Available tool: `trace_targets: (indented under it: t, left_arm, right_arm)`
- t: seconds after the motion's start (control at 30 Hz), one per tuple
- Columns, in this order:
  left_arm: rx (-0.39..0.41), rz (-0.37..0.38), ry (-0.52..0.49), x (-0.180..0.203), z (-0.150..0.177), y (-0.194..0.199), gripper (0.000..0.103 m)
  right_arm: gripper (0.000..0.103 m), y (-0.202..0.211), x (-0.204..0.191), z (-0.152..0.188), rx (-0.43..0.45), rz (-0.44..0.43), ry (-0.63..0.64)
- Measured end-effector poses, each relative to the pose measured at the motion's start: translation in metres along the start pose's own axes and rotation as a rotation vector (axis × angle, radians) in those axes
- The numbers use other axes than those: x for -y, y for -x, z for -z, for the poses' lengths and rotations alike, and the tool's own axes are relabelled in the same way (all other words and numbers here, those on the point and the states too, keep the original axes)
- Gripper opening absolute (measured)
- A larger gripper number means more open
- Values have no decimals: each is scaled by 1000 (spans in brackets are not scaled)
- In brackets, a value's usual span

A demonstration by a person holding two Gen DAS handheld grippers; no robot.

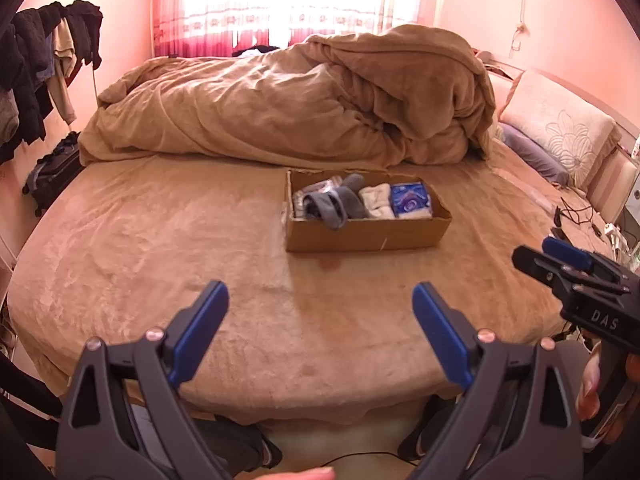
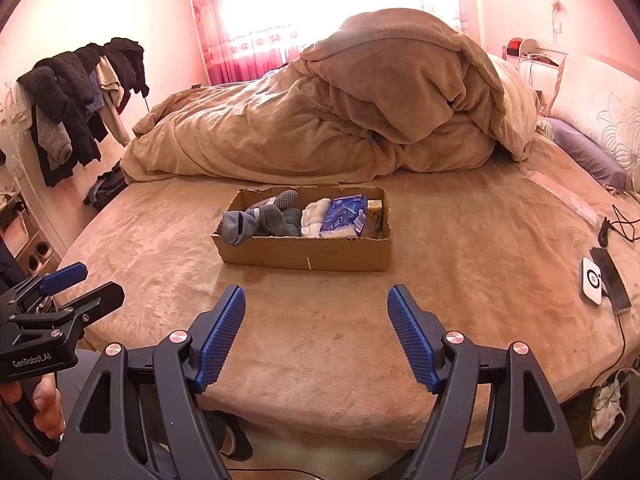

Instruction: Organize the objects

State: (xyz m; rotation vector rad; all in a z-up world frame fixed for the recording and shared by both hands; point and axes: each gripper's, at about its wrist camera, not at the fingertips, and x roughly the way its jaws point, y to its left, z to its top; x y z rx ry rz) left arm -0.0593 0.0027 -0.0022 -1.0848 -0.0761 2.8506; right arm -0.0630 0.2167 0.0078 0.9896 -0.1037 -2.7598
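Note:
An open cardboard box (image 1: 360, 234) (image 2: 304, 256) sits on the bed in front of both grippers. It holds grey socks (image 1: 336, 204) (image 2: 260, 220), a white folded cloth (image 1: 376, 200) (image 2: 316, 218) and a blue packet (image 1: 410, 198) (image 2: 346, 212). My left gripper (image 1: 320, 300) is open and empty, held above the bed's near edge; it also shows at the left of the right wrist view (image 2: 84, 280). My right gripper (image 2: 316, 308) is open and empty, short of the box; it shows at the right of the left wrist view (image 1: 536, 250).
A bunched tan duvet (image 1: 300, 96) (image 2: 340, 112) lies behind the box. Pillows (image 1: 560, 136) are at the right. A phone (image 2: 610, 280), a white device (image 2: 591, 280) and cables lie on the bed's right side. Clothes hang on a rack (image 2: 76, 96) at left.

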Motion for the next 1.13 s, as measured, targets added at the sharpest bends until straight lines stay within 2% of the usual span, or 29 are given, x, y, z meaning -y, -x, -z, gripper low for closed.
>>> trace_targets:
  t: [0.83, 1.13]
  left_arm:
    - [-11, 15, 7, 1, -4, -12, 94]
    - [-27, 43, -8, 5, -6, -27, 94]
  right_arm:
    - [77, -13, 1, -1, -22, -5, 8]
    - [77, -23, 6, -5, -46, -43, -8]
